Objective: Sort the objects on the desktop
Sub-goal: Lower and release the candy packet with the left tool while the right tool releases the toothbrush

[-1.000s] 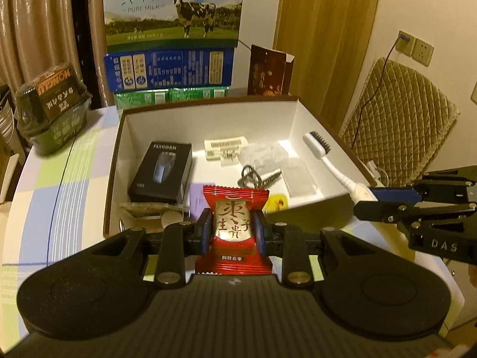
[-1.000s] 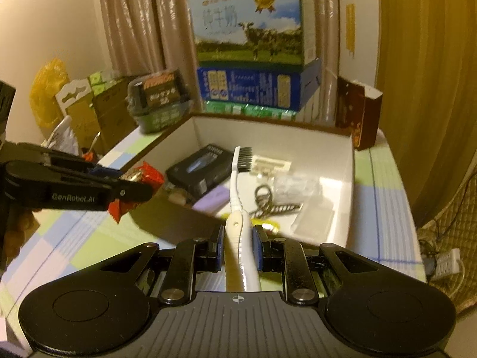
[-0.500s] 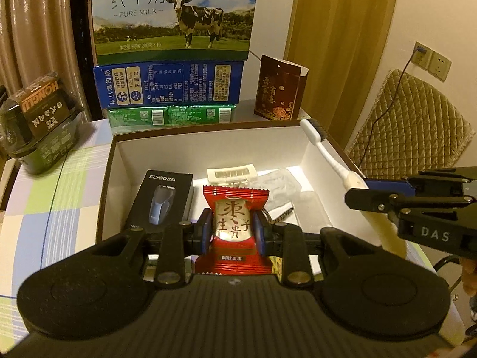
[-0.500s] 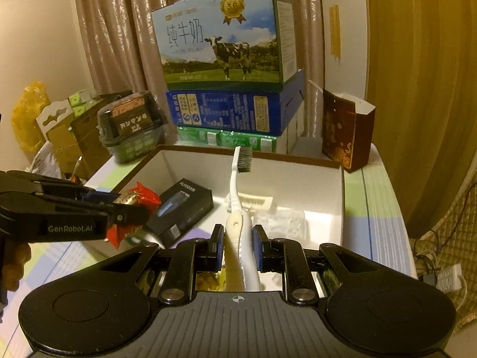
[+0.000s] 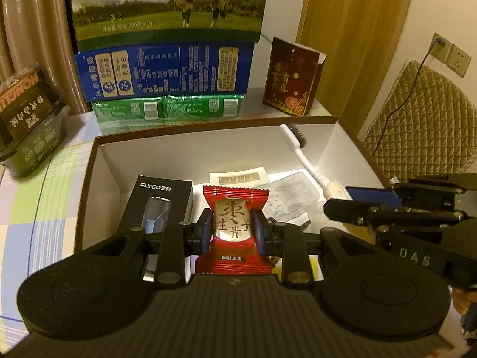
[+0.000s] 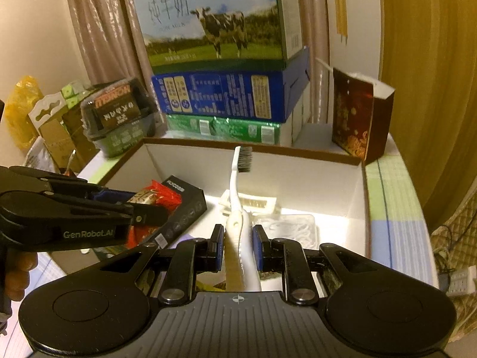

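Both hands are at the carry-in step, loads held above the open box (image 5: 89,179). The left gripper (image 5: 232,232) has its fingers clenched on a red candy packet (image 5: 234,223), hanging over the box's near side beside the black shaver carton (image 5: 158,203) lying inside. The right gripper (image 6: 238,247) grasps a white toothbrush (image 6: 237,197) by its handle, bristles pointing toward the box's far wall. Next, I judge, each load should be lowered onto a bare patch of the box floor and let go, with the two grippers kept from bumping each other.
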`<move>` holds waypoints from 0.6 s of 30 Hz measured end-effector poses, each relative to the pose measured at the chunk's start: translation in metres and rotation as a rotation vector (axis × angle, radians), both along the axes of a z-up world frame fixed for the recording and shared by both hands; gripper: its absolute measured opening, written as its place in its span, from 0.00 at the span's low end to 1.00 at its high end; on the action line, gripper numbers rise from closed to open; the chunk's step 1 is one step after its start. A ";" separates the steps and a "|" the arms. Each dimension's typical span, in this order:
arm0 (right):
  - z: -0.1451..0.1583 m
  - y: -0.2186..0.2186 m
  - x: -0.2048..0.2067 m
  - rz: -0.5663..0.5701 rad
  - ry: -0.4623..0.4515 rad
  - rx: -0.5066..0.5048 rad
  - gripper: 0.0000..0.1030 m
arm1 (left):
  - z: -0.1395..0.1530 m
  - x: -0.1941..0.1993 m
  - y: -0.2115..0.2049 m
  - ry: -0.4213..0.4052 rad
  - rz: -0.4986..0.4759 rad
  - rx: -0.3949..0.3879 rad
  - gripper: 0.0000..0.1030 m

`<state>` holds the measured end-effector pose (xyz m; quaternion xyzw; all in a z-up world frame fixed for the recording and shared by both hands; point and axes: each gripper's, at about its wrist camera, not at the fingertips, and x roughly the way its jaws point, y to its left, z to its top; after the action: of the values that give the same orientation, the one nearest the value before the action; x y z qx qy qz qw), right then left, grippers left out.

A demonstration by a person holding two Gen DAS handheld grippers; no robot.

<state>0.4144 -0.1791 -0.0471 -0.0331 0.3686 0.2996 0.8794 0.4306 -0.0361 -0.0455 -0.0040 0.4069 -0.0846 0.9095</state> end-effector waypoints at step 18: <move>-0.038 0.010 0.040 -0.013 0.096 -0.012 0.17 | -0.046 0.059 -0.006 0.123 -0.002 0.009 0.23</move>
<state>0.4549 -0.1686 -0.0851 -0.0216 0.4122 0.2929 0.8624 0.4894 -0.0422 -0.0914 -0.0046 0.4624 -0.0833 0.8827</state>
